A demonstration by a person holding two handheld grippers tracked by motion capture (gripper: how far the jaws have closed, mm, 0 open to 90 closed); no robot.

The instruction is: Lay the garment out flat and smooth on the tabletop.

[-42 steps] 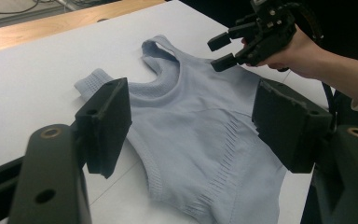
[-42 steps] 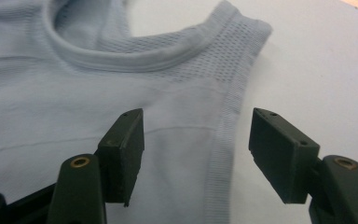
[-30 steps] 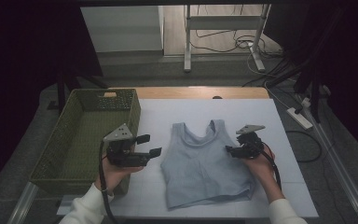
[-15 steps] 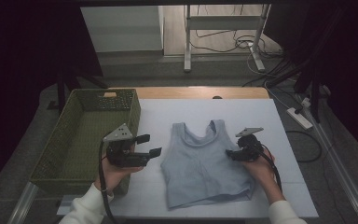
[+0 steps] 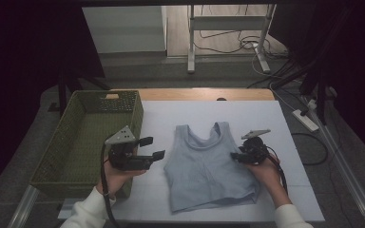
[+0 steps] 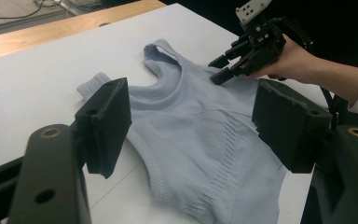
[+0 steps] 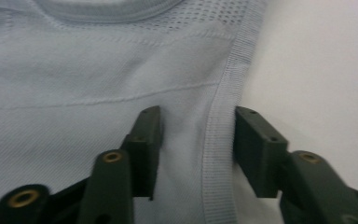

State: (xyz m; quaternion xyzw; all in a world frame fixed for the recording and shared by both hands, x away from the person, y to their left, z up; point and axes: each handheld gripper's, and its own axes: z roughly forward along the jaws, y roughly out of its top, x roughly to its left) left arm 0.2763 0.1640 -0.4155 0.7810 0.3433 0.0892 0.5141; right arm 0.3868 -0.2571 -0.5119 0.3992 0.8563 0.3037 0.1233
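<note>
1. The pale blue top (image 5: 209,168) lies flat on the white table (image 5: 266,114), right of the green basket (image 5: 83,135), straps pointing away from the person, long axis front to back.
2. The right gripper (image 5: 235,156) is nearer: its jaws have just been closing, straddling the top's side hem, not yet pinching.
3. The left gripper (image 5: 153,148) hovers between basket and top, jaws wide, empty.
</note>
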